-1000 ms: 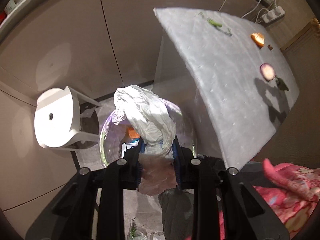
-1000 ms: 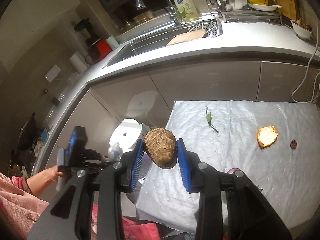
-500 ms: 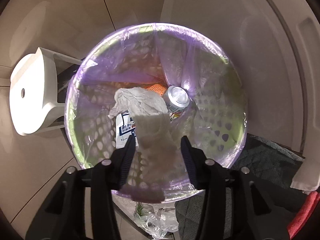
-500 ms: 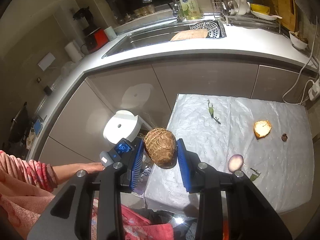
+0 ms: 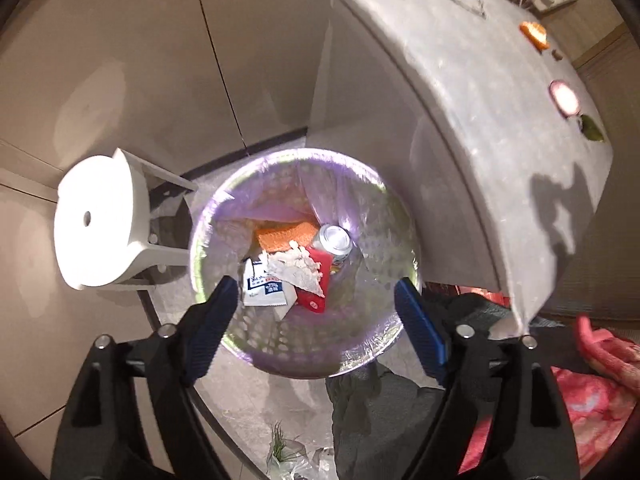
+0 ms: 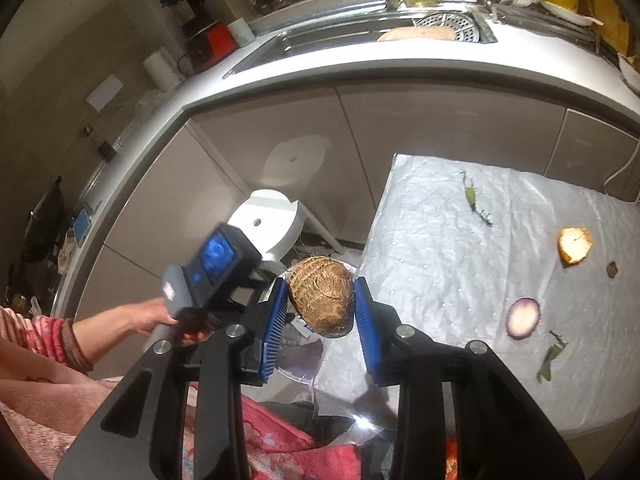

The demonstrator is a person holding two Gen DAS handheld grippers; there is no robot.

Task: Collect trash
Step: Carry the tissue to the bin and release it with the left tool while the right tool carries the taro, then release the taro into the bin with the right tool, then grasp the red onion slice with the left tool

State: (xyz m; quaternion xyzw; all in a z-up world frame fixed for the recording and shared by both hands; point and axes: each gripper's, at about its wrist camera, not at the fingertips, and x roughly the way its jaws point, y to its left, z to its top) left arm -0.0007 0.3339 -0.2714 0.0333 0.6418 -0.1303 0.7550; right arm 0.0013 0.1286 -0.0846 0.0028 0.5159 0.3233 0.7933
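My left gripper (image 5: 316,286) hangs over the round bin (image 5: 304,364) with the purple liner; its jaws are opening wide and nothing is between them. A crumpled white paper (image 5: 294,264) lies in the bin on a red packet, beside a silver can (image 5: 336,240) and an orange rag. My right gripper (image 6: 320,292) is shut on a brown fibrous husk (image 6: 322,300), held at the left edge of the white-covered table (image 6: 440,280), above the bin. A bread piece (image 6: 575,245), a purple onion slice (image 6: 523,317) and green leaves (image 6: 472,198) lie on the table.
A white stool (image 5: 96,220) stands left of the bin, against the beige cabinet doors. The person's hand (image 6: 152,316) and pink sleeve are at the lower left. A counter with a sink (image 6: 360,36) runs behind. A plastic bag lies on the floor (image 5: 288,456).
The left jaws opened and the white paper dropped out of them into the bin. The right gripper carried the brown husk left and down, to the table's edge by the bin.
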